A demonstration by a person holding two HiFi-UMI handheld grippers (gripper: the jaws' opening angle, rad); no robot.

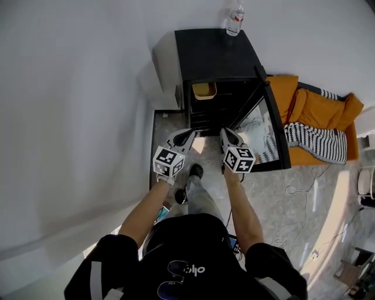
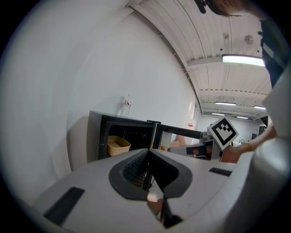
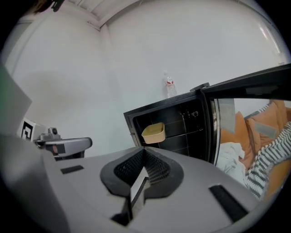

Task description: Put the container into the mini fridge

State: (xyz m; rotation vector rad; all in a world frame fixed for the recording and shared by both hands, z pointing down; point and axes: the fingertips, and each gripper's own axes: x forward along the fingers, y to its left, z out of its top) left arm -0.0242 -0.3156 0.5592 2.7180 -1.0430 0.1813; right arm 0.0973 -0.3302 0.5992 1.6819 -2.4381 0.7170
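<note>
My left gripper (image 1: pixel 183 137) and my right gripper (image 1: pixel 229 137) hang side by side in the middle of the head view. Both point at the open mini fridge (image 1: pixel 214 55) in the upper centre. In the left gripper view my jaws lie together with nothing between them. In the right gripper view the jaws are likewise pressed closed and hold nothing.

The container (image 1: pixel 204 89), a pale yellow tub, is already inside the fridge. It sits on an upper wire shelf at the left side of the dark compartment, well apart from both grippers. The door (image 1: pixel 274 126) stands swung wide toward the right of the frame.

On the fridge's black top, at the upper edge of the head view, stands a clear water bottle (image 1: pixel 235 17) with a red label; its print is too small to read. Each gripper carries a marker cube (image 1: pixel 169 162) with black-and-white square patterns. The white print (image 1: pixel 193 270) on my black top, at the bottom of the frame, is not sharp enough to read with certainty.

To the right of the door lie orange cushions (image 1: pixel 319 108) and a black-and-white striped blanket (image 1: pixel 313 142). Thin cables (image 1: pixel 291 190) trail over the speckled floor (image 1: pixel 275 205) at the lower right. A plain white wall (image 1: pixel 76 105) fills the left of the frame.
</note>
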